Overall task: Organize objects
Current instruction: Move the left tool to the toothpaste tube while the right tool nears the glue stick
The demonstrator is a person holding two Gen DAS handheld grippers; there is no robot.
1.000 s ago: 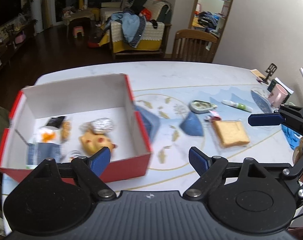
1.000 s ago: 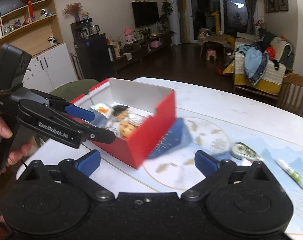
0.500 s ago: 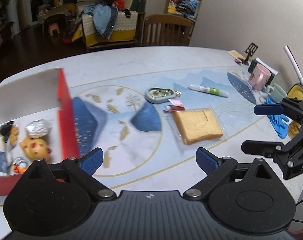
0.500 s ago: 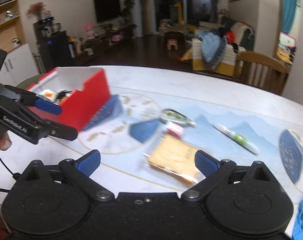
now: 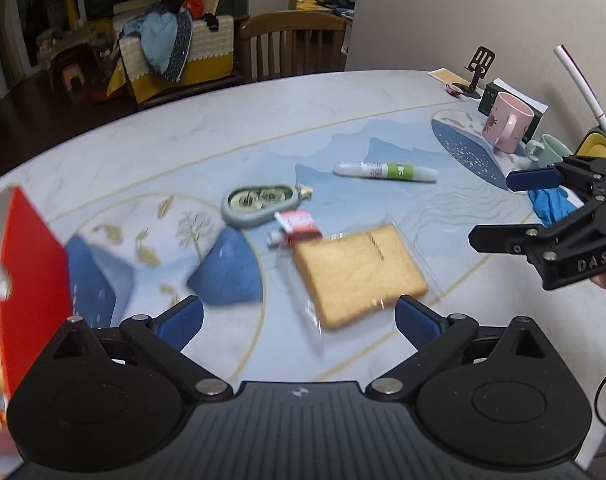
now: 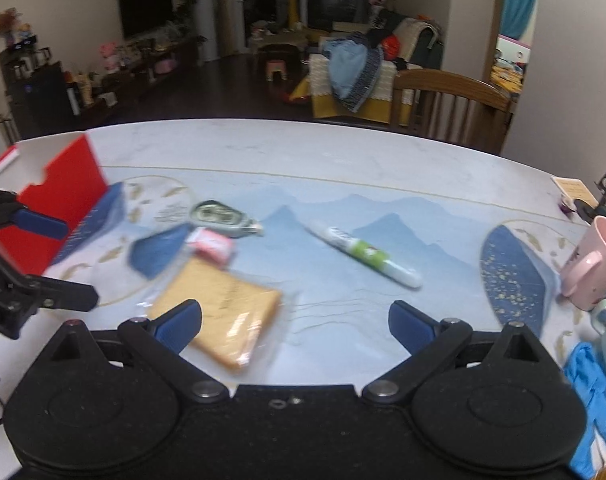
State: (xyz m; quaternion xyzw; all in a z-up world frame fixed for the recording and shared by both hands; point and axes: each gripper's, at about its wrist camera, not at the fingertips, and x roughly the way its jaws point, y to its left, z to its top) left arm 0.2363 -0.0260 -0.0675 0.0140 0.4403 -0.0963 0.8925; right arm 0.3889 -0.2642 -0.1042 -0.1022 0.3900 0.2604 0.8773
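A wrapped slice of bread (image 5: 359, 272) (image 6: 223, 308) lies on the table just ahead of both grippers. Beyond it lie a small pink packet (image 5: 299, 222) (image 6: 211, 244), a grey-green correction tape (image 5: 257, 202) (image 6: 219, 214) and a white and green tube (image 5: 385, 171) (image 6: 363, 254). The red box (image 5: 35, 280) (image 6: 59, 200) stands at the left with items inside. My left gripper (image 5: 299, 320) is open and empty over the bread's near edge. My right gripper (image 6: 295, 316) is open and empty, with the bread at its left finger.
A pink mug (image 5: 505, 126) (image 6: 595, 264), a pale green cup (image 5: 549, 150), a dark box and a phone stand (image 5: 479, 68) sit at the table's right edge by the wall. Blue gloves (image 6: 595, 392) lie at the near right. A wooden chair (image 5: 295, 46) stands behind the table.
Both grippers have swung right, away from the red box and toward the bread and the small items. Both stay open and empty.
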